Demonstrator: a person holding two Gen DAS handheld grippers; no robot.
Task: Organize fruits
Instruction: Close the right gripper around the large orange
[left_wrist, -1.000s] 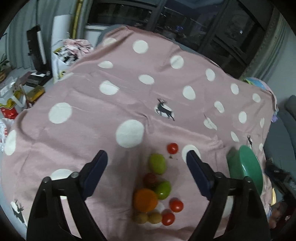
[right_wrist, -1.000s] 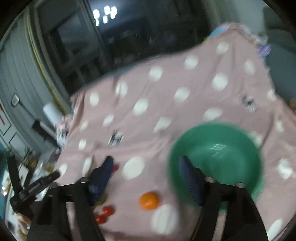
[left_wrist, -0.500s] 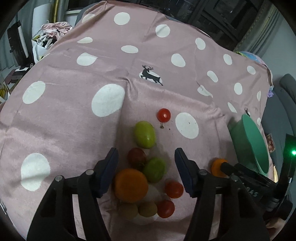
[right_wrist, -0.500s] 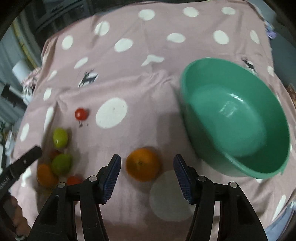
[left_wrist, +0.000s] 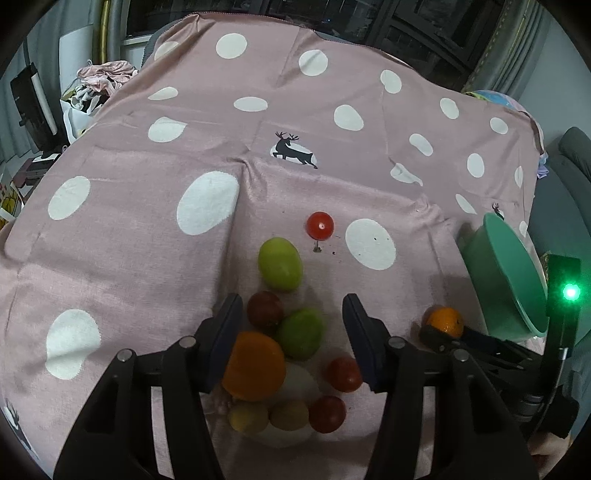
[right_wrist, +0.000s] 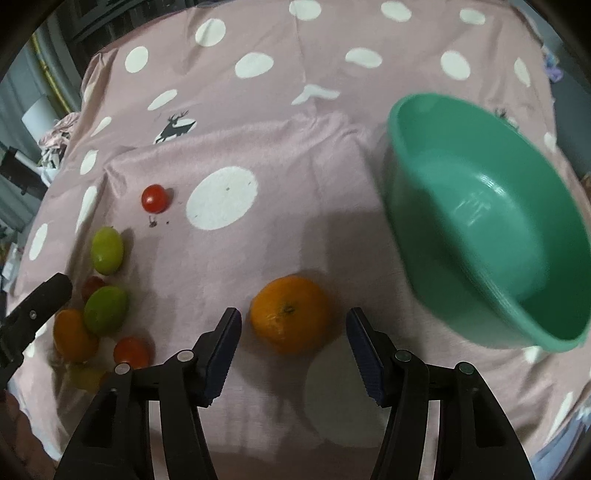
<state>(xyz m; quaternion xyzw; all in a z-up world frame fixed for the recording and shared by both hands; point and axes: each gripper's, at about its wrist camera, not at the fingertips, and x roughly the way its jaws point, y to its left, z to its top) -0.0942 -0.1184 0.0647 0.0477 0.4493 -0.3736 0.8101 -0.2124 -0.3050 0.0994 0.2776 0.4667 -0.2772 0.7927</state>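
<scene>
Both grippers lowered, jaws narrowing: left (left_wrist: 291, 339) ungripped astride the fruit pile (left_wrist: 284, 354); right (right_wrist: 293, 343) ungripped around orange (right_wrist: 291, 314), seemingly clear; we centre before squeezing; bowl (right_wrist: 554, 336) beside

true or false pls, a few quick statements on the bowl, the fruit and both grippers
1. The green bowl is empty. True.
2. The right gripper grips the lone orange. False: its jaws, just closing, flank the orange without touching it.
3. A cherry tomato lies apart from the fruit cluster. True.
4. The left gripper hangs over the bowl. False: it is over the cluster, jaws either side of a green fruit.
5. The cloth is plain pink. False: it has white dots and deer.
</scene>
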